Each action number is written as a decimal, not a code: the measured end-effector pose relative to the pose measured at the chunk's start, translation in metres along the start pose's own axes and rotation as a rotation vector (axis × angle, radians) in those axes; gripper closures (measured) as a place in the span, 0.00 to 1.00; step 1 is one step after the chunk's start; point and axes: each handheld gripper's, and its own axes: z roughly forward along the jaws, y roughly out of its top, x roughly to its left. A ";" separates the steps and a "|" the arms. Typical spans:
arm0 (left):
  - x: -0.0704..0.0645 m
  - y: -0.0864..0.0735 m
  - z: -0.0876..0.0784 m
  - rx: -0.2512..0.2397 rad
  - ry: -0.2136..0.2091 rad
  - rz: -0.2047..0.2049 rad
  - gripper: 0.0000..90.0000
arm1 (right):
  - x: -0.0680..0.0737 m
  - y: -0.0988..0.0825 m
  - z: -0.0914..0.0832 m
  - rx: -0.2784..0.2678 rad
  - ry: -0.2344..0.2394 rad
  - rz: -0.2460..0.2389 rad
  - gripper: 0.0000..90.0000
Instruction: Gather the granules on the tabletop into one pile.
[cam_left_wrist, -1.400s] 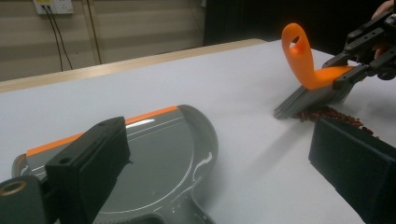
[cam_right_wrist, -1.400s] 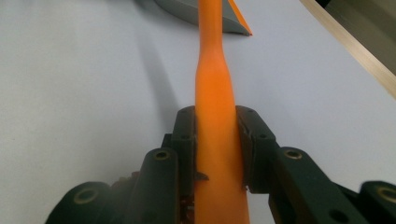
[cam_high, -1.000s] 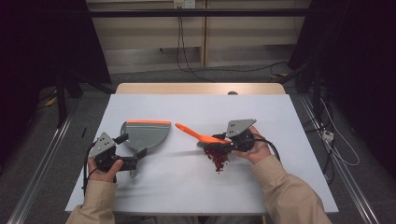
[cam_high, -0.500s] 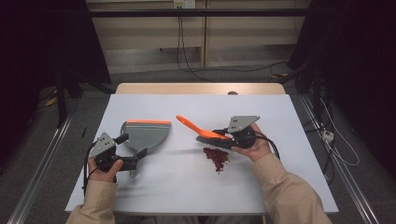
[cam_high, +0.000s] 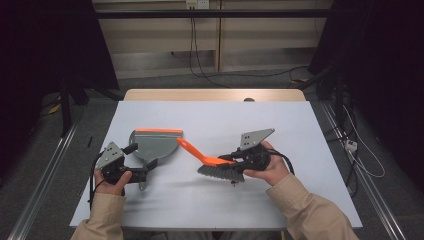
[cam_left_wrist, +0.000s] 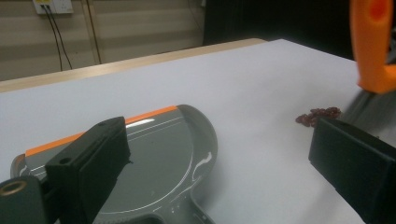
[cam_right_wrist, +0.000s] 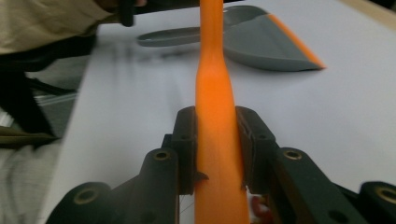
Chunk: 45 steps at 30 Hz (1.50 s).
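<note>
Dustpan (cam_high: 152, 144) lies on my table's (cam_high: 300, 130) left half; brush (cam_high: 215, 166) sits right of it, crumbs (cam_left_wrist: 318, 116) beside the bristles.

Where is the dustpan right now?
In the high view the grey dustpan lies flat on the table's left half, just ahead of the left gripper, its orange lip facing away from the person.
</note>
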 end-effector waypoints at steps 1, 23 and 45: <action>0.000 0.000 0.000 0.001 0.000 0.002 0.05 | 0.002 -0.002 0.002 0.006 0.016 0.005 0.79; 0.001 0.000 0.000 0.005 0.005 -0.005 0.05 | -0.039 -0.016 0.013 0.004 0.001 0.053 0.79; 0.001 0.001 -0.003 -0.010 -0.002 -0.005 0.05 | -0.006 -0.012 -0.023 -0.086 -0.680 0.298 0.79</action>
